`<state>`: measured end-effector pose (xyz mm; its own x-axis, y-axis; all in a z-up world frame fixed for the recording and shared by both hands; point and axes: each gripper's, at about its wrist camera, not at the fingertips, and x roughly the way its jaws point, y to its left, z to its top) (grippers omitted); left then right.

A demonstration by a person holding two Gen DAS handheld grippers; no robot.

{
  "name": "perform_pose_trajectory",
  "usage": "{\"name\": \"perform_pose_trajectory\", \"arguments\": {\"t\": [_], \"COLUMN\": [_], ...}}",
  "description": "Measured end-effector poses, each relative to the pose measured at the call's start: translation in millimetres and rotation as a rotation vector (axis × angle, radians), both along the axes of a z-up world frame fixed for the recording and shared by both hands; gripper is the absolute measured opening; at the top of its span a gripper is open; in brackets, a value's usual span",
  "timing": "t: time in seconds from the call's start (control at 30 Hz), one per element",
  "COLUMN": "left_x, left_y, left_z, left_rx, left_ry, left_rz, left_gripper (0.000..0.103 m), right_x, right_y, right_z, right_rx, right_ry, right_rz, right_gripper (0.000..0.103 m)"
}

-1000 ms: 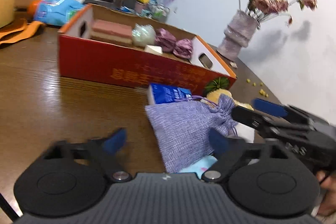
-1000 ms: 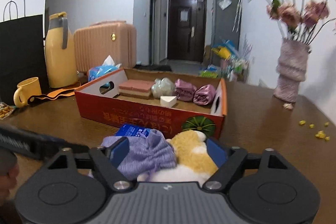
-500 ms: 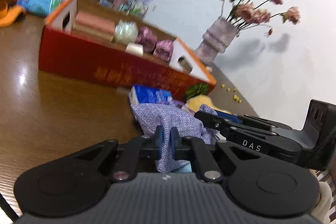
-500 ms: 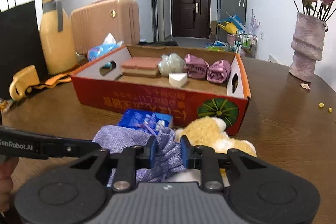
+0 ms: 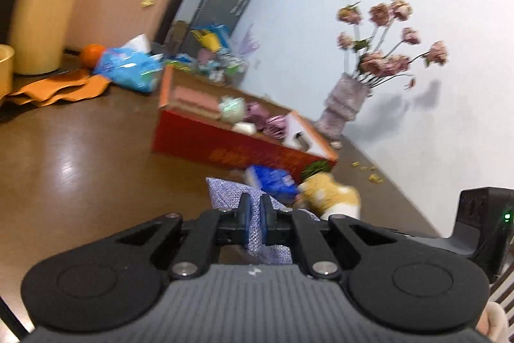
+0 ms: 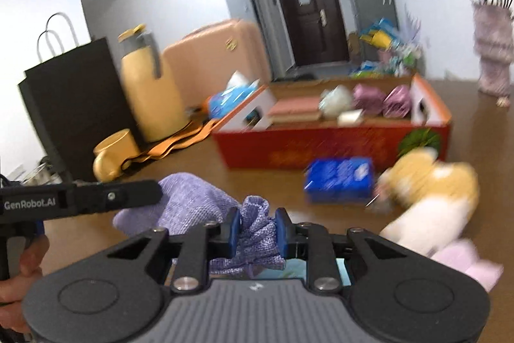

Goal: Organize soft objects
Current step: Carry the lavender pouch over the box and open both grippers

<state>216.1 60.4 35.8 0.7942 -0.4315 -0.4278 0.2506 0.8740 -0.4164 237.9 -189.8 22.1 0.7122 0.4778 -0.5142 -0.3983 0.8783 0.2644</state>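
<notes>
A lilac woven pouch (image 6: pixel 192 208) is held between both grippers over the brown table. My left gripper (image 5: pixel 254 216) is shut on its flat end (image 5: pixel 225 192). My right gripper (image 6: pixel 255 232) is shut on its gathered neck (image 6: pixel 257 224). Beyond lie a blue tissue pack (image 6: pixel 339 180), a yellow and white plush toy (image 6: pixel 430 198) and a pale pink soft thing (image 6: pixel 472 262). The red cardboard box (image 6: pixel 321 147) behind them holds pink sponges (image 6: pixel 294 110), a clear bag (image 6: pixel 335 97) and two mauve pouches (image 6: pixel 382 98).
At the left stand a black paper bag (image 6: pixel 74 105), a yellow jug (image 6: pixel 147 92), a yellow mug (image 6: pixel 110 155) and an orange cloth (image 6: pixel 180 139). A vase of pink flowers (image 5: pixel 345 105) stands by the wall at the right. Crumbs (image 5: pixel 369 172) dot the table there.
Both grippers closed on the lilac pouch and drew it back and left, away from the box. The plush toy and tissue pack now lie uncovered to the right.
</notes>
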Motion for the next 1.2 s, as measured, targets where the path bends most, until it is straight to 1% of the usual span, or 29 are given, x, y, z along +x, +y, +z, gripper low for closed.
{"name": "perform_pose_trajectory", "arguments": {"t": [0.07,0.17,0.2,0.27,0.3,0.33,0.37,0.4,0.43,0.47,0.5,0.53,0.6,0.63,0.67,0.73,0.8,0.9,1.0,1.07,1.13,1.17,1.2], "left_x": [-5.2,-10.5,-12.9,-20.6,-24.1,-26.6,-28.1,-27.5,-26.6,-25.3,-23.5,-20.7,-16.1,-15.7,-16.6,-19.2,-20.4,-16.6,-2.7,17.8,47.4,63.2,83.5], "left_y": [8.4,20.8,23.2,28.8,30.9,32.7,33.5,33.7,33.7,34.1,34.2,34.1,35.0,36.0,35.3,32.8,30.9,32.0,29.9,25.6,20.4,18.7,16.9], "left_z": [-10.2,-27.9,-31.3,-34.8,-35.7,-36.7,-37.8,-40.2,-43.2,-46.2,-49.5,-52.7,-58.2,-58.2,-56.3,-53.0,-49.1,-41.6,-24.8,-9.3,7.0,12.7,18.3], "left_rx": [0.019,0.022,0.023,0.019,0.018,0.017,0.013,0.005,-0.006,-0.022,-0.036,-0.047,-0.079,-0.099,-0.093,-0.071,-0.06,-0.074,-0.076,-0.059,-0.043,-0.042,-0.041], "left_ry": [0.034,0.09,0.095,0.083,0.073,0.066,0.064,0.074,0.091,0.103,0.114,0.131,0.159,0.159,0.145,0.12,0.101,0.073,0.014,-0.022,-0.075,-0.089,-0.077], "left_rz": [0.038,0.092,0.101,0.073,0.066,0.062,0.058,0.049,0.04,0.029,0.027,0.027,0.011,0.004,0.0,-0.014,-0.023,-0.035,-0.061,-0.075,-0.091,-0.097,-0.1], "left_gripper": [0.006,0.007,0.007,0.009,0.015,0.03,0.043,0.066,0.069,0.067,0.063,0.049,0.028,0.022,0.019,0.016,0.015,0.015,0.015,0.015,0.015,0.015,0.015], "right_x": [-4.7,-12.3,-14.7,-18.5,-20.2,-21.6,-22.7,-23.0,-23.9,-24.3,-24.1,-24.3,-23.8,-23.8,-23.7,-23.5,-23.3,-22.4,-12.8,2.4,25.8,40.6,57.2], "right_y": [12.7,26.8,30.3,35.6,35.8,36.1,35.7,35.5,36.6,37.1,37.2,37.6,37.2,36.5,35.6,33.6,31.4,28.5,21.6,16.4,11.0,10.0,9.8], "right_z": [-10.6,-27.0,-31.1,-36.7,-37.6,-38.1,-38.2,-38.1,-38.5,-38.9,-38.3,-38.3,-37.3,-37.3,-37.2,-36.5,-34.7,-26.0,-8.6,7.8,25.1,34.6,43.9], "right_rx": [-0.003,-0.025,-0.038,-0.055,-0.055,-0.054,-0.057,-0.062,-0.07,-0.077,-0.082,-0.086,-0.087,-0.085,-0.082,-0.068,-0.051,-0.038,-0.009,0.0,0.006,-0.003,-0.02], "right_ry": [0.024,0.06,0.062,0.056,0.053,0.051,0.05,0.047,0.042,0.039,0.037,0.034,0.034,0.036,0.038,0.042,0.043,0.014,-0.025,-0.058,-0.087,-0.103,-0.122], "right_rz": [0.01,0.003,-0.01,-0.021,-0.026,-0.031,-0.032,-0.032,-0.032,-0.032,-0.033,-0.033,-0.031,-0.031,-0.033,-0.035,-0.039,-0.041,-0.044,-0.047,-0.052,-0.055,-0.059], "right_gripper": [0.023,0.023,0.023,0.023,0.023,0.023,0.023,0.023,0.023,0.023,0.023,0.023,0.023,0.023,0.023,0.023,0.023,0.023,0.023,0.023,0.023,0.023,0.023]}}
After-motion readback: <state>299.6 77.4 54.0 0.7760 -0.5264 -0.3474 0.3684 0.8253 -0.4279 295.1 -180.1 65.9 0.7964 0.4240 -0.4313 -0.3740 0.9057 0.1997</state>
